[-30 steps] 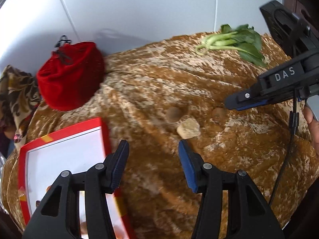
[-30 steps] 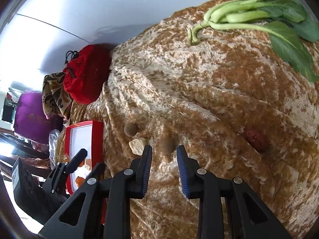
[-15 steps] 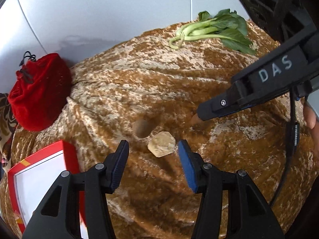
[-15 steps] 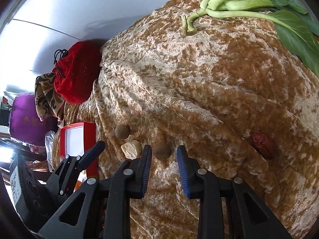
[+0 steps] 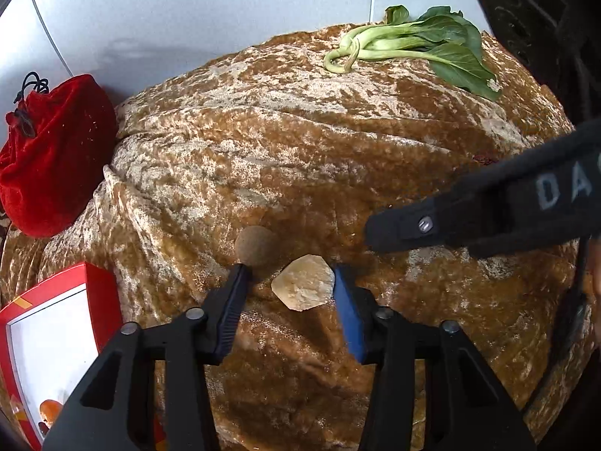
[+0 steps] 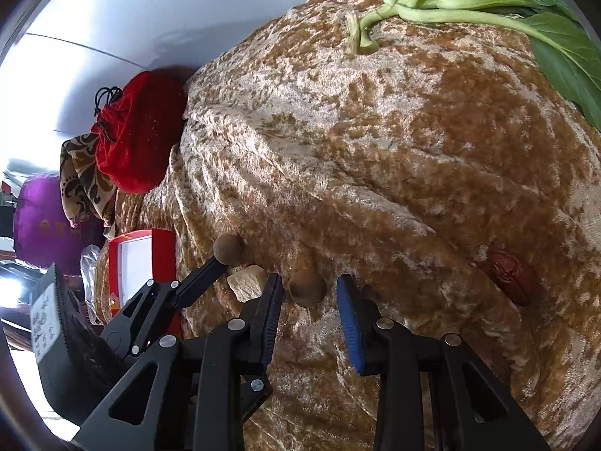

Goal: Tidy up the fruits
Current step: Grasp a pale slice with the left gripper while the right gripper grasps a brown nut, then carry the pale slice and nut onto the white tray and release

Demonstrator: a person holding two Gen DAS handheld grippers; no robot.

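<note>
A pale yellow chunk (image 5: 303, 282) lies on the brown velvet cloth (image 5: 300, 143) between the fingers of my left gripper (image 5: 288, 276). Those jaws are closing: the right pad is at the chunk's edge and the left pad still stands apart. A round brown fruit (image 5: 257, 246) sits just beyond the left fingertip. My right gripper (image 6: 308, 282) straddles a second round brown fruit (image 6: 306, 290). Its jaws are opening, with a gap on each side of the fruit. A wrinkled red date (image 6: 511, 276) lies to the right of it.
A red-rimmed white box (image 5: 56, 323) with orange pieces inside sits at the lower left. A red drawstring pouch (image 5: 52, 150) rests against the white wall. Leafy green stalks (image 5: 413, 43) lie at the cloth's far right. The right gripper's finger (image 5: 413, 225) reaches in close beside the left one.
My left gripper moved forward and down over the pale chunk, and its jaws narrowed around it. The right gripper's jaws widened slightly around the brown fruit; that hand stayed put.
</note>
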